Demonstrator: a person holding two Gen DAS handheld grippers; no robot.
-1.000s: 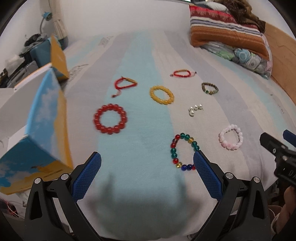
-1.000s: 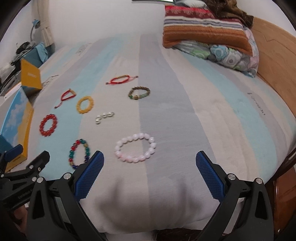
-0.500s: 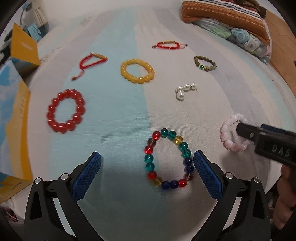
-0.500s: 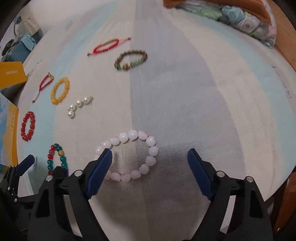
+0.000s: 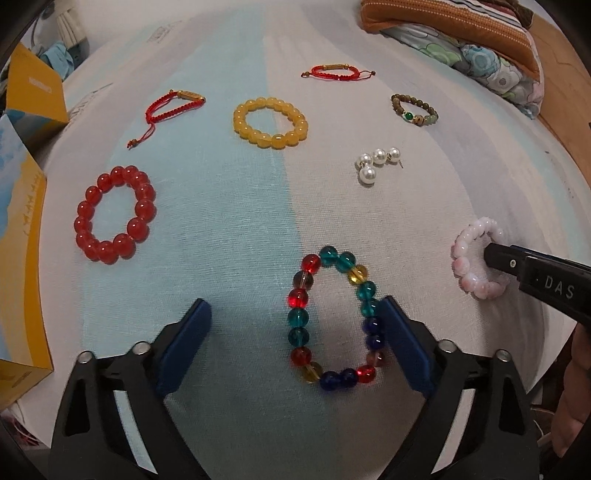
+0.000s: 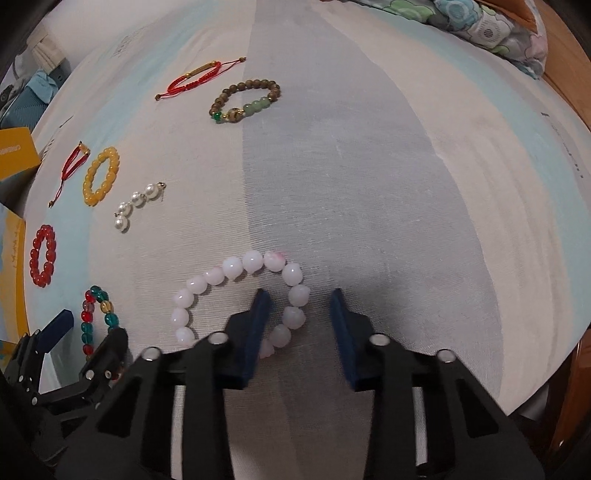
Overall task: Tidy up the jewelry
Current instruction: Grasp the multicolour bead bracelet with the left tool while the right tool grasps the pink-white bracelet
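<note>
Several bracelets lie on a striped bedsheet [image 5: 240,206]. My left gripper [image 5: 295,317] is open low over the multicolour bead bracelet [image 5: 332,317]; its right finger touches the bracelet's right side. My right gripper [image 6: 300,308] is open but narrowed; its jaws straddle the right side of the pink-white bead bracelet [image 6: 236,291], with the left finger inside the ring. That bracelet [image 5: 476,258] and the right gripper's finger [image 5: 517,264] also show in the left wrist view. Further off lie a red bead bracelet [image 5: 114,214], a yellow bead bracelet [image 5: 269,122] and pearl earrings [image 5: 376,162].
Two red cord bracelets [image 5: 173,107] [image 5: 332,72] and a brown-green bead bracelet [image 5: 413,109] lie farther back. Yellow-blue boxes [image 5: 22,221] stand at the left bed edge. Pillows [image 5: 461,33] and a wooden headboard [image 5: 561,85] are at the far right.
Both grippers moved forward and down to the bed. The right gripper's jaws narrowed around the pink-white bracelet's side. The left gripper closed in over the multicolour bracelet.
</note>
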